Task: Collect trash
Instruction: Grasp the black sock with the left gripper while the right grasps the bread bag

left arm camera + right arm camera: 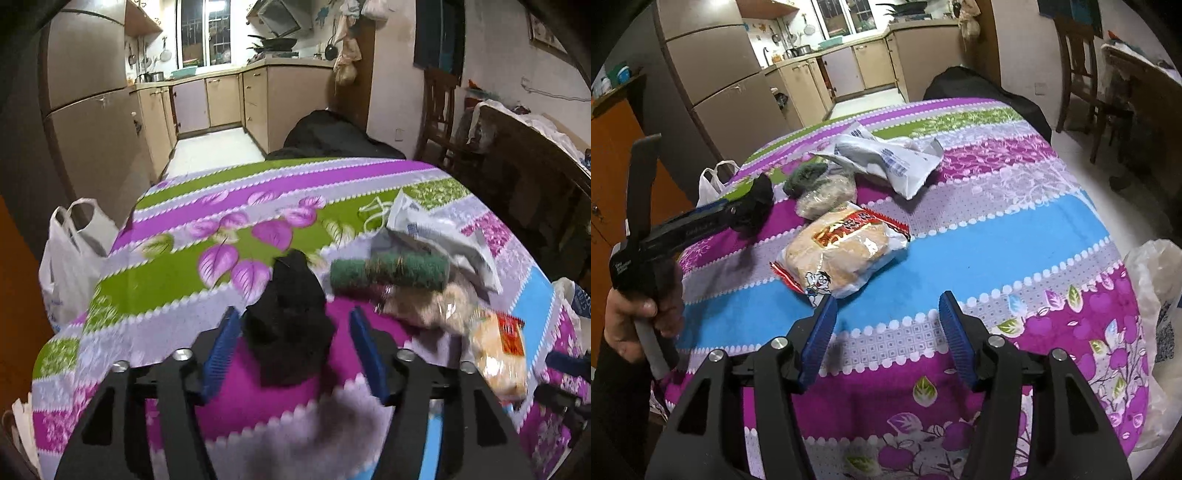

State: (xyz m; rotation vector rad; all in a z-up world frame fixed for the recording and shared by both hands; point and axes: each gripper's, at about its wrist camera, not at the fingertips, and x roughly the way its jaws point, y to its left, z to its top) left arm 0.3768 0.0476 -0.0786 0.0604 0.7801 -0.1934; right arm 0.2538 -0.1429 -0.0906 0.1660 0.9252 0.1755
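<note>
Right wrist – bread packet (pixel 846 251) whole, left wrist – black wad (pixel 290 317) between fingers (pixel 221 347)

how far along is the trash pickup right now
Early. Nothing looks bagged yet: the white plastic bag hangs beside the table, contents unseen. In hand: the left gripper is open around the black wad, not clamped. Left: green scrubber, white wrapper, bread packet. The right gripper is open, empty.

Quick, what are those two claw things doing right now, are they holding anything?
Left gripper: open, its blue pads on either side of a black lump, not squeezing it.
Right gripper: open and holding nothing, above the tablecloth.
</note>
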